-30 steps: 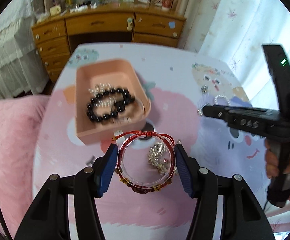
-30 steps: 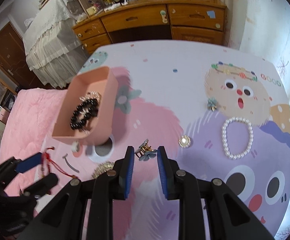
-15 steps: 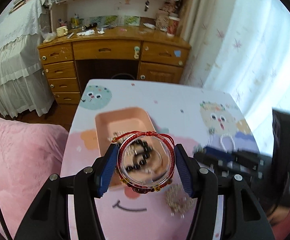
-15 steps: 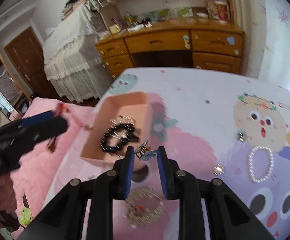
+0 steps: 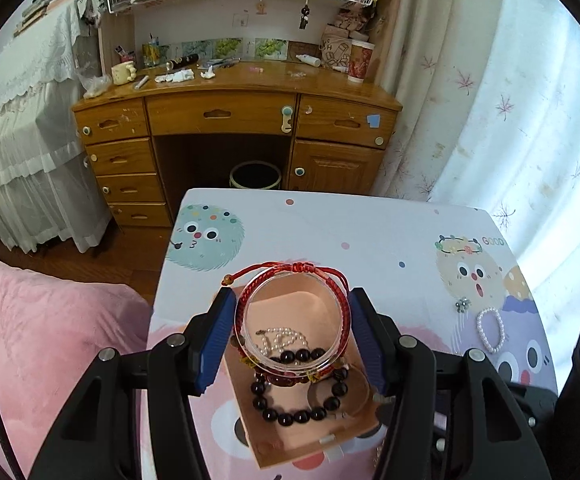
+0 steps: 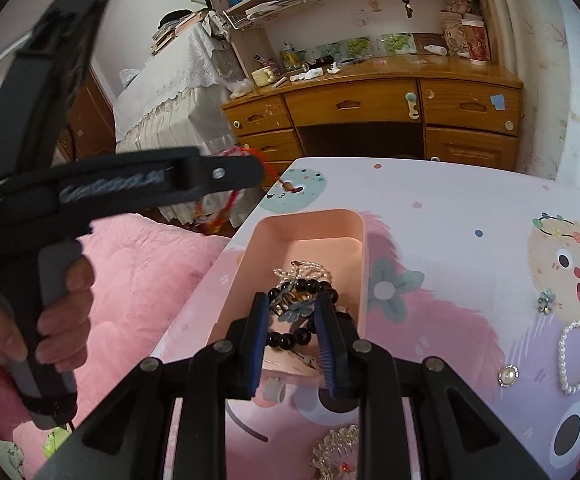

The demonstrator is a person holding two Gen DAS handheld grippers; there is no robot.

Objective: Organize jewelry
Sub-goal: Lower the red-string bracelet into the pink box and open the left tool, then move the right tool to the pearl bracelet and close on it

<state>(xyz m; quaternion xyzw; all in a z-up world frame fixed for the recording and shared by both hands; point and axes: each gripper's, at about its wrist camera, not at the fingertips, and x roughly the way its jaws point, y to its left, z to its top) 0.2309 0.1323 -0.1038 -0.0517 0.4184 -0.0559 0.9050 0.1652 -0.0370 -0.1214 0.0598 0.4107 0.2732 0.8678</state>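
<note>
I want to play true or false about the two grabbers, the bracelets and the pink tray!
1. The left gripper holds a red bracelet. True.
2. The right gripper holds a pearl bracelet. False: it is shut on a small blue flower clip; the pearl bracelet lies on the table.
3. A black bead bracelet is in the pink tray. True.
4. The pink tray is empty. False: it holds the black bead bracelet and a small pearl piece.
5. A round pearl brooch lies on the table beside the pearl bracelet. True.
</note>
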